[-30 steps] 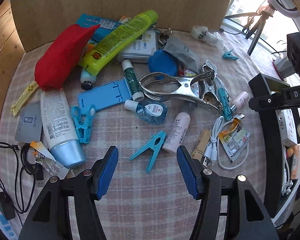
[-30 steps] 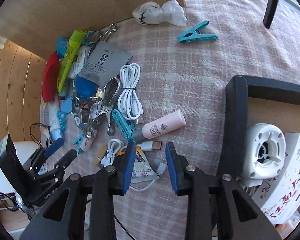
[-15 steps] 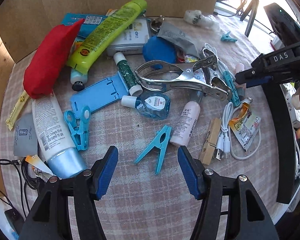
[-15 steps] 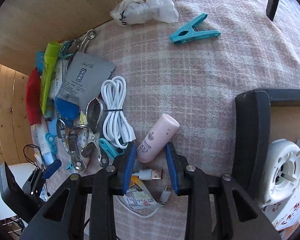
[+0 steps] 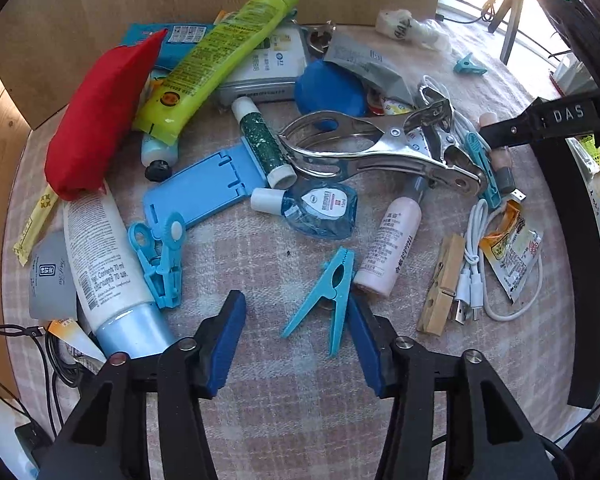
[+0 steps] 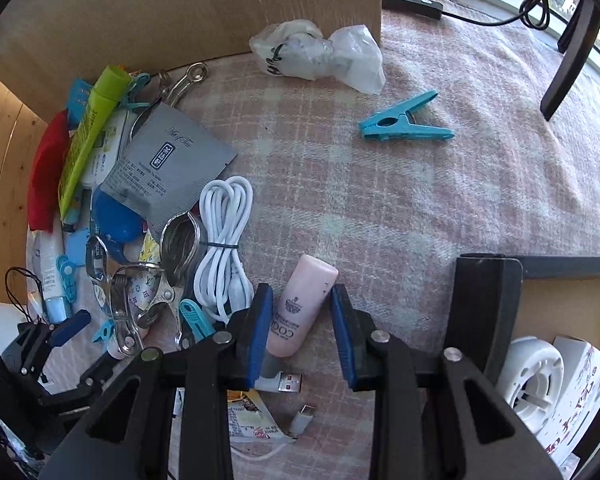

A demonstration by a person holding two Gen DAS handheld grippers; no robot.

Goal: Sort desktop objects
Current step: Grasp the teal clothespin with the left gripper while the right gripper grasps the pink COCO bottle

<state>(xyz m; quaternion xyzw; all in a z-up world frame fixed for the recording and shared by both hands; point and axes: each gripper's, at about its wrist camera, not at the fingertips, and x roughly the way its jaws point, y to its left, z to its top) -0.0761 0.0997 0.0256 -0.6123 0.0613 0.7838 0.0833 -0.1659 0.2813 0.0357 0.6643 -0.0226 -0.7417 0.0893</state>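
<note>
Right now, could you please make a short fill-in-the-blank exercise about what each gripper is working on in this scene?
1. Between the fingers of the right gripper lies a small ____ bottle.
2. The left gripper, its jaws closing, has a teal ____ between its fingers.
3. The coiled cable beside the metal clamp is ____ in colour.
4. The red pouch lies partly under a ____ tube.

Missing words: pink; clothespin; white; green

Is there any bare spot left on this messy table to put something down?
Yes: open checked cloth between the lone teal clothespin, the crumpled plastic bag and the black tray. The pile beside the white cable along the cardboard is crowded.
</note>
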